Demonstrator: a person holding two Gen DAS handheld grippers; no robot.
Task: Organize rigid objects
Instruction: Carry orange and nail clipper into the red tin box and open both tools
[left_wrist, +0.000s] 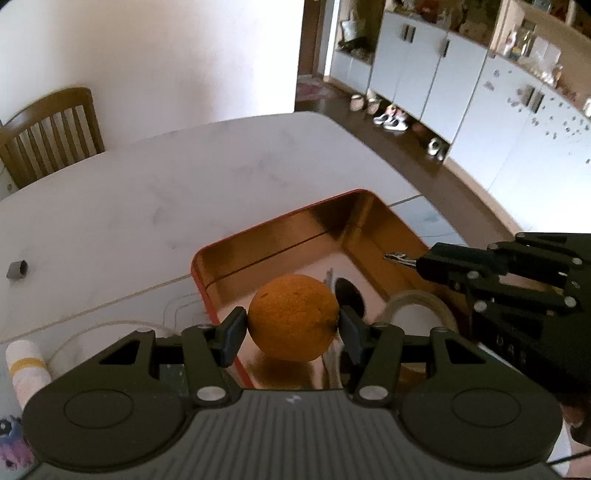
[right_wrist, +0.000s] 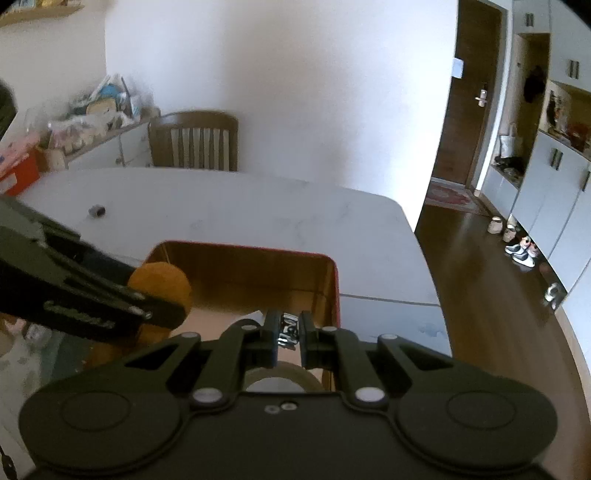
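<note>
— Orange, rough-skinned and round: the fruit (left_wrist: 293, 317) sits clamped between the pads of the left gripper (left_wrist: 291, 326), which hangs over the near left corner of the open tin (left_wrist: 280, 236).

— And the tin itself?

— Red outside, gold and shiny inside, lying on the white marbled table (left_wrist: 147, 192) close to its edge. A roll of clear tape (left_wrist: 417, 306) lies at its near end, under the grippers.

— The right gripper (right_wrist: 289, 332)?

— Clenched tight on a small shiny metal piece (right_wrist: 288, 330), probably a nail clipper, though the observer cannot be sure. It is held above the tin's near right side.

— Anything else on the table?

— A small dark cap-like object (left_wrist: 17, 268) far to the left, well apart from the tin, and a wooden chair (left_wrist: 50, 133) beyond.
</note>
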